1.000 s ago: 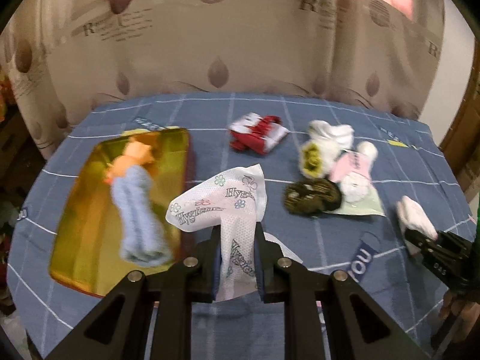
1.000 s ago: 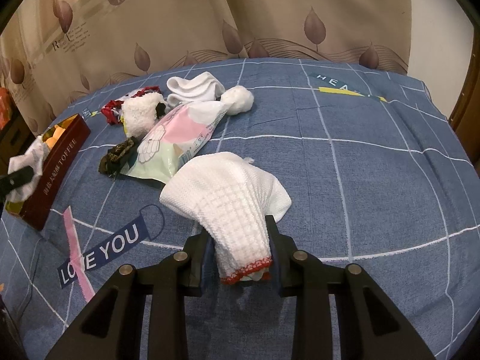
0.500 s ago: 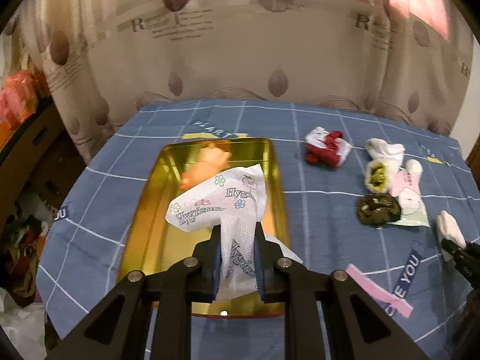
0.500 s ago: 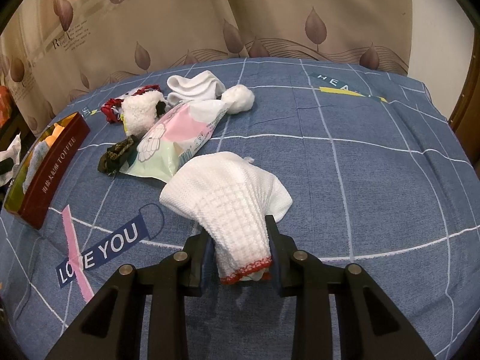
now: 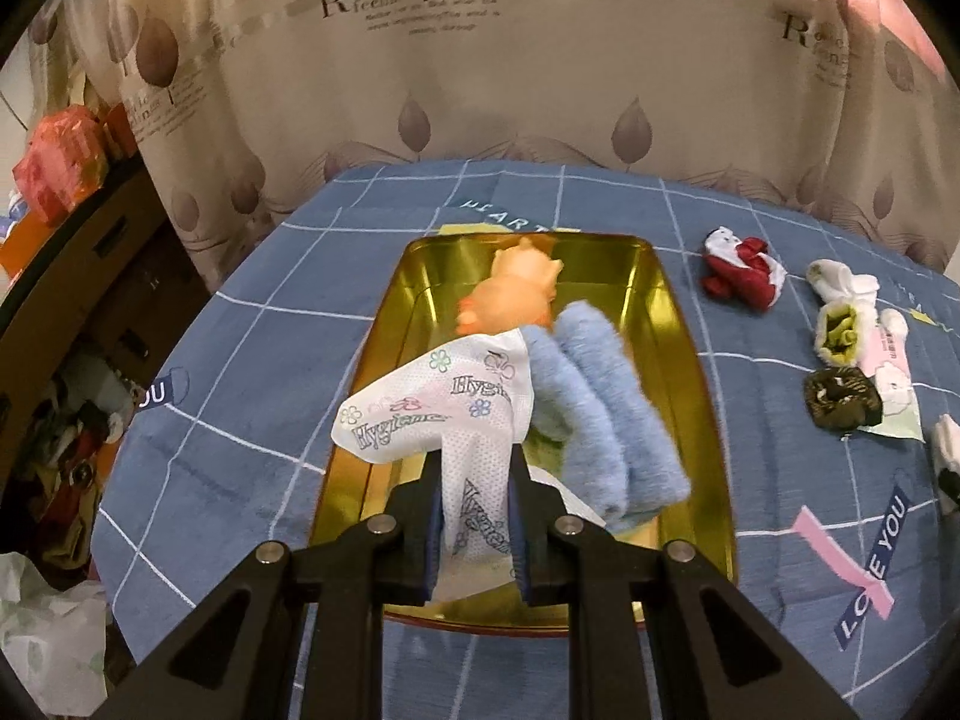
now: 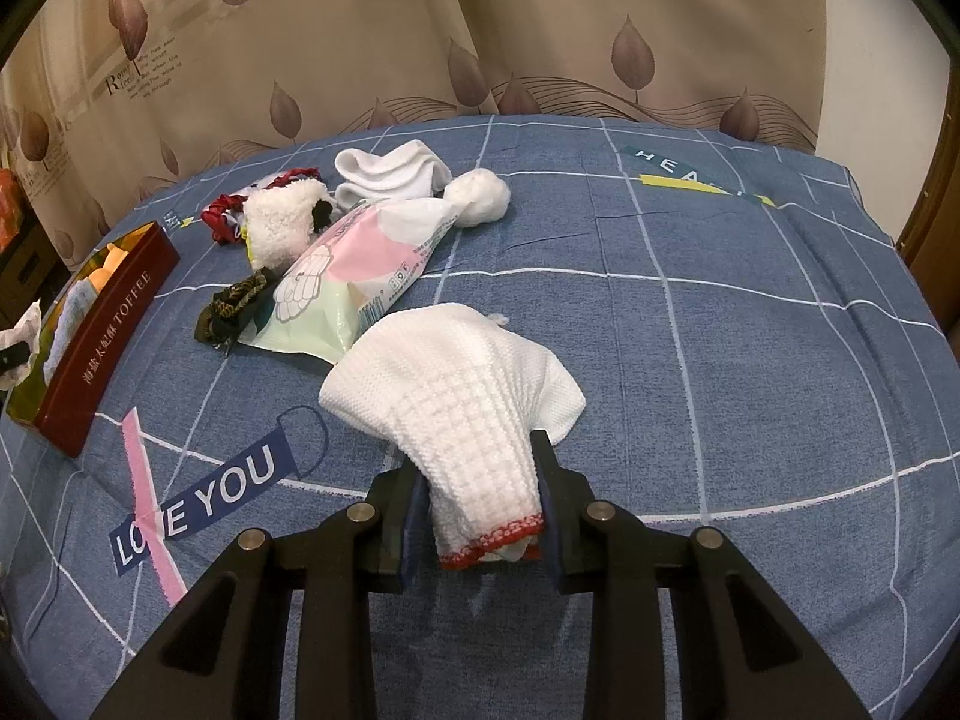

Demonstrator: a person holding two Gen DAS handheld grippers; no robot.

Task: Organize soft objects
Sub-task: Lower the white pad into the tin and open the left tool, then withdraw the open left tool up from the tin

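Right now the left gripper point(image 5: 474, 504) squeezes a thin white wipe packet point(image 5: 447, 414) with flowers and blue words on it. Its jaws are pressed tight on the packet's bottom end. Just past the claw and under the packet sits a gold tin point(image 5: 690, 360). Inside the tin, right beside the packet, lies a fluffy blue cloth point(image 5: 606, 414), and behind that an orange soft toy point(image 5: 513, 294). Farther to the right, on the blue bedsheet point(image 5: 288, 312), lie a red and white bundle point(image 5: 741, 270) and a dark scrunchie point(image 5: 840, 399).

The right gripper point(image 6: 483, 498) pinches a white waffle cloth point(image 6: 468, 396) with a red edge. Just ahead and to the left lies a pink and green pack point(image 6: 342, 288). Past it sit white socks point(image 6: 390, 168).
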